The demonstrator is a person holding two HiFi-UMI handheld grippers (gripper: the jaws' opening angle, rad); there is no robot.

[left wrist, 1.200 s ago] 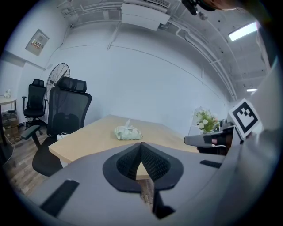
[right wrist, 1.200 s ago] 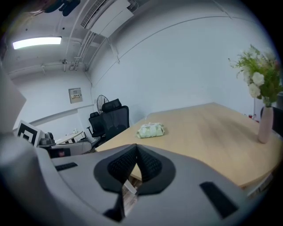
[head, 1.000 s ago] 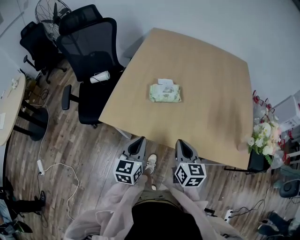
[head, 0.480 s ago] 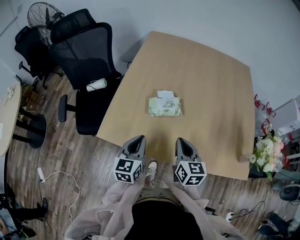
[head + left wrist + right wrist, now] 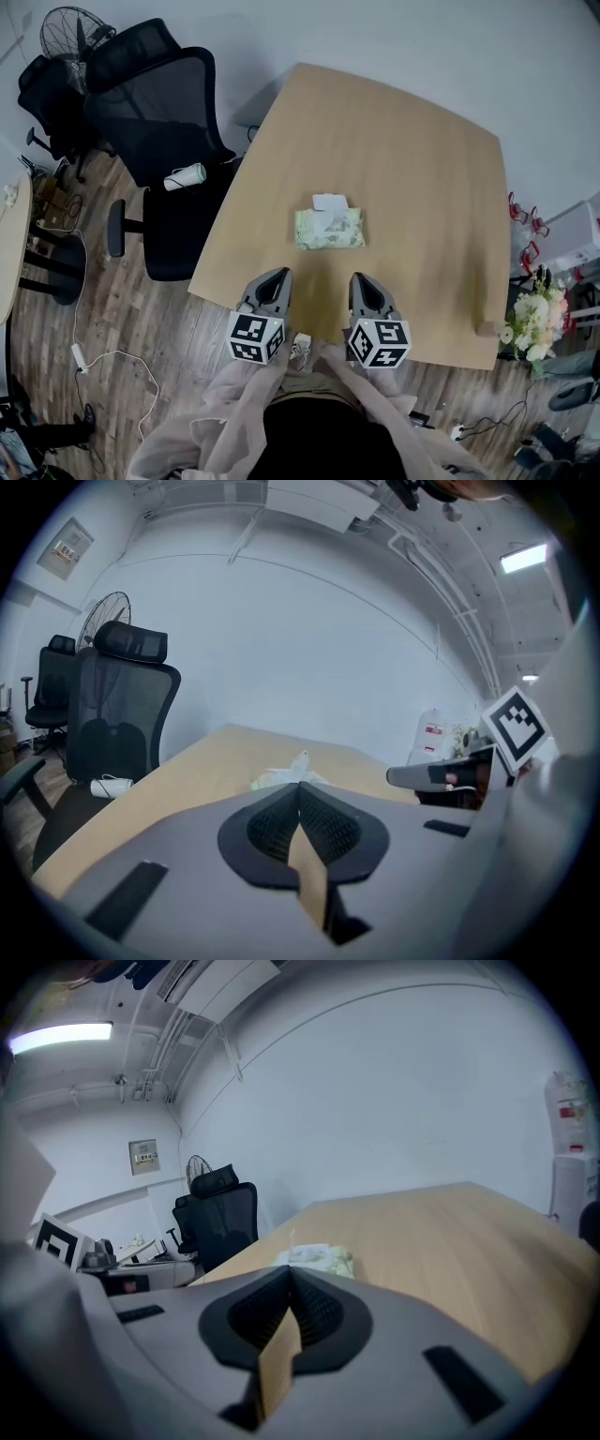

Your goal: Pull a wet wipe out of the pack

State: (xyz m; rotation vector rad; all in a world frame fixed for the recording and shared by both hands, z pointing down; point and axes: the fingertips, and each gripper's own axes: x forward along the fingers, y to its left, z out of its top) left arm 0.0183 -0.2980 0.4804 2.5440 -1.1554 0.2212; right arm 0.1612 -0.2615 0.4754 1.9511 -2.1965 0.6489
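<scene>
Fingers of the left gripper (image 5: 300,787): closed tip to tip, nothing between them. Fingers of the right gripper (image 5: 288,1271): likewise pressed together, empty. Both grippers side by side, tips just past the near edge of the surface (image 5: 422,178), pointing toward the wet wipe pack (image 5: 329,230). Pack flat near the middle of the light wooden surface, ahead of and between the two grippers, apart from both, with a white tuft (image 5: 329,201) at its far side. Left of the surface: black office chair (image 5: 155,103) with a white roll (image 5: 183,176) on its seat, fan (image 5: 67,30) beyond, wooden floor (image 5: 103,300) below. Right of the surface: flowers (image 5: 532,319). Compared with one second ago: gripper tips now over the surface, formerly at or short of its near edge; pack nearer to them.
</scene>
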